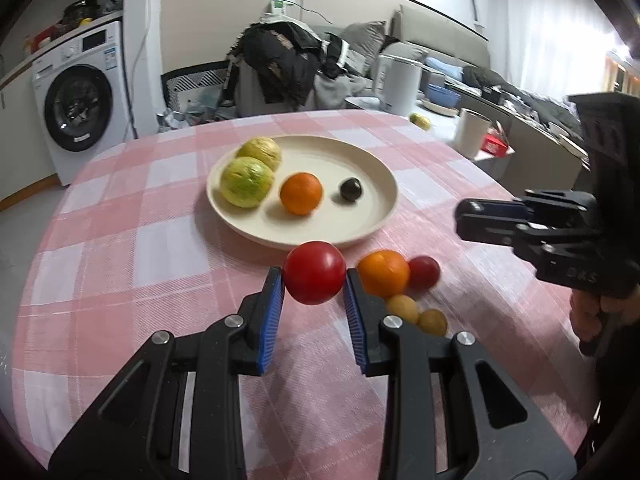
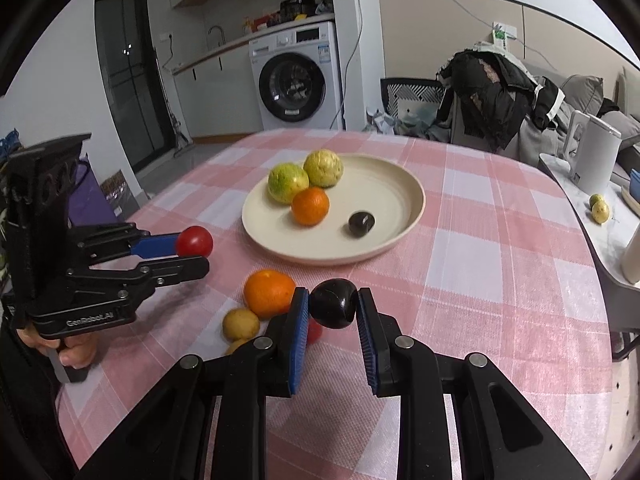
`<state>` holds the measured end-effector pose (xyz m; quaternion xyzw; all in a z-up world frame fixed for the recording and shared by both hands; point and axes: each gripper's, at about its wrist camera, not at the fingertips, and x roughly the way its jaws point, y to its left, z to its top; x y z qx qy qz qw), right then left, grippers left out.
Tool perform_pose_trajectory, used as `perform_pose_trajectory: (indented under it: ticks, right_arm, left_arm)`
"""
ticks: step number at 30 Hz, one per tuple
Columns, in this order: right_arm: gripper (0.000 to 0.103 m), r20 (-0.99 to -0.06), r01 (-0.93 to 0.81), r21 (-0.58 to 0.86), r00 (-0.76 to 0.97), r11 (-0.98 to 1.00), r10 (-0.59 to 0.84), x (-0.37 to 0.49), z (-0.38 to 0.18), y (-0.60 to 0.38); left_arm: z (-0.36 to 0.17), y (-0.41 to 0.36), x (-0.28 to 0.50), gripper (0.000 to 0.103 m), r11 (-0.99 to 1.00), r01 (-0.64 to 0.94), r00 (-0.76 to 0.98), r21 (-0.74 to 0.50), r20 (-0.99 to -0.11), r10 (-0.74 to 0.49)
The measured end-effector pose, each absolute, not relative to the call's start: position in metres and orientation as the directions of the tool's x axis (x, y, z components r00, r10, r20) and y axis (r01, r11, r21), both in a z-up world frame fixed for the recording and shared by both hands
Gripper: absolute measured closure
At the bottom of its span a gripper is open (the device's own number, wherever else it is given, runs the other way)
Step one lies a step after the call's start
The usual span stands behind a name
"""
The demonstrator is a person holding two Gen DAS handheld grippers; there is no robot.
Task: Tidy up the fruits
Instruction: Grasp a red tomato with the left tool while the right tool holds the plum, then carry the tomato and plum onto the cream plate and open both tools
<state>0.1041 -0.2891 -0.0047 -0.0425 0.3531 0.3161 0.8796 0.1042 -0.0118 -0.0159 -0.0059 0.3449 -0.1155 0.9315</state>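
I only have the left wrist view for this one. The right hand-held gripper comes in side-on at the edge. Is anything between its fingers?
Observer: Yes. The right hand-held gripper is shut on a dark round fruit, glossy and nearly black.
Operator: And the red tomato, is it off the cloth? I can't judge from behind.
Observer: Seen from the side, the left hand-held gripper holds the red tomato apparently clear of the checked tablecloth, short of the plate.
Operator: Any fruit off the table?
Observer: Two small yellow-green fruits lie together on the side counter, near the white kettle.
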Motion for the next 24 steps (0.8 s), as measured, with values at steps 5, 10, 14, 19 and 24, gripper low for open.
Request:
perform_pose_trajectory:
  ticks: [5,10,14,19,24]
  right_arm:
    - [0.078,-0.609,-0.568,0.171,0.581,0.805,0.54,0.105,0.005,-0.291]
    - [0.078,-0.603,-0.546,0.184,0.594,0.817,0.533,0.113,0.01,-0.289]
    - [0.078,-0.602,-0.52,0.203,0.602,0.829,0.525,0.125,0.012,-0.288]
    - [0.078,-0.613,-0.499,0.219,0.599,0.839,0.516,0.142,0.01,-0.284]
    - [0.078,-0.624,-0.491,0.215,0.596,0.845,0.505,0.154,0.006,-0.279]
  left_arm:
    - [-0.008,-0.006,0.111,0.076,0.979,0.177,0.759,-0.1,-0.619,-0.2]
    - [-0.002,-0.004,0.121,0.076,0.983,0.159,0.782,-0.093,-0.596,-0.183]
    - [0.001,-0.007,0.131,0.076,0.985,0.159,0.789,-0.071,-0.59,-0.17]
    - [0.0,-0.01,0.142,0.076,0.985,0.163,0.796,-0.052,-0.583,-0.163]
    - [-0.006,-0.011,0.155,0.076,0.986,0.158,0.789,-0.049,-0.594,-0.156]
